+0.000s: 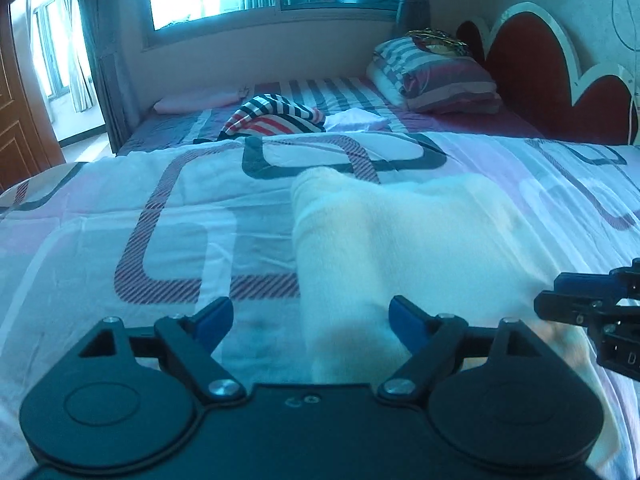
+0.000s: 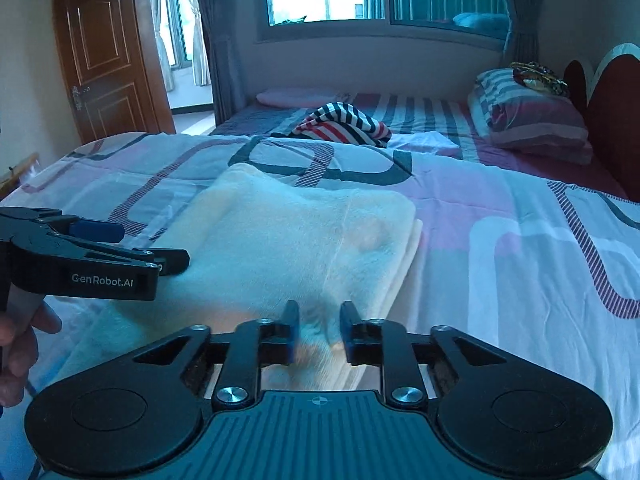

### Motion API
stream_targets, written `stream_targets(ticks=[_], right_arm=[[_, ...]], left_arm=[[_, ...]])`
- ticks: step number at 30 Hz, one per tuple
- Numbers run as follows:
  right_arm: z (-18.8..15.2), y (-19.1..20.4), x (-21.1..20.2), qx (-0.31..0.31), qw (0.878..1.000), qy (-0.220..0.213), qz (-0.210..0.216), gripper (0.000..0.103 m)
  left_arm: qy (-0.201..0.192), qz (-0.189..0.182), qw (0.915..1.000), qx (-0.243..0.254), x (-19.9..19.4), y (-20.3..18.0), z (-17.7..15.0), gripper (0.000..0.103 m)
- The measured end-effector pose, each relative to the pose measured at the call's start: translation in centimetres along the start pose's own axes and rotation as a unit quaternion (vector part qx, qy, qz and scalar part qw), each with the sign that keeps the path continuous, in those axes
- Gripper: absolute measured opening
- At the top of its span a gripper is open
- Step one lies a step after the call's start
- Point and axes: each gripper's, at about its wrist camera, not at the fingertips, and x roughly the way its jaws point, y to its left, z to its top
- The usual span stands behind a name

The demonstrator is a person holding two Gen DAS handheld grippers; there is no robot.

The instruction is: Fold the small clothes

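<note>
A folded cream fleece garment (image 1: 400, 236) lies on the patterned quilt (image 1: 120, 208); it also shows in the right wrist view (image 2: 288, 236). My left gripper (image 1: 310, 318) is wide open and empty, low over the garment's near left edge. It shows from the side in the right wrist view (image 2: 176, 258). My right gripper (image 2: 319, 330) is partly open over the garment's near edge, with cloth between its fingers but not clamped. It enters the left wrist view at the right edge (image 1: 560, 292).
A striped red, white and navy garment (image 2: 344, 124) and a white folded cloth (image 2: 424, 142) lie farther back on the bed. Striped pillows (image 2: 528, 120) lean by the red headboard (image 2: 612, 120). A pink pillow (image 2: 296, 98) lies under the window. A wooden door (image 2: 104, 56) stands at left.
</note>
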Motion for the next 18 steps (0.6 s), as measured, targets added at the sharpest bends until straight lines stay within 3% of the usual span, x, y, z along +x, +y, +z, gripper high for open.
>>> stream_targets(ticks=[8,14,18], right_arm=[[-3.5,1.7,-2.1,0.003,0.999,0.036,-0.001,0.023],[-6.0,1.5,-3.8,0.048,0.998,0.040,0.000,0.023],[-6.4,0.8,-4.5,0.069,0.996,0.048,0.011,0.030]], left_arm=[[0.017,0.000,0.9997,0.017,-2.4,-0.3,-3.5,0.087],[0.028,-0.013,0.9995,0.008,-4.1,0.2,-6.0,0.094],[0.026,-0.028,0.9991,0.020,-4.7,0.8,-6.4,0.094]])
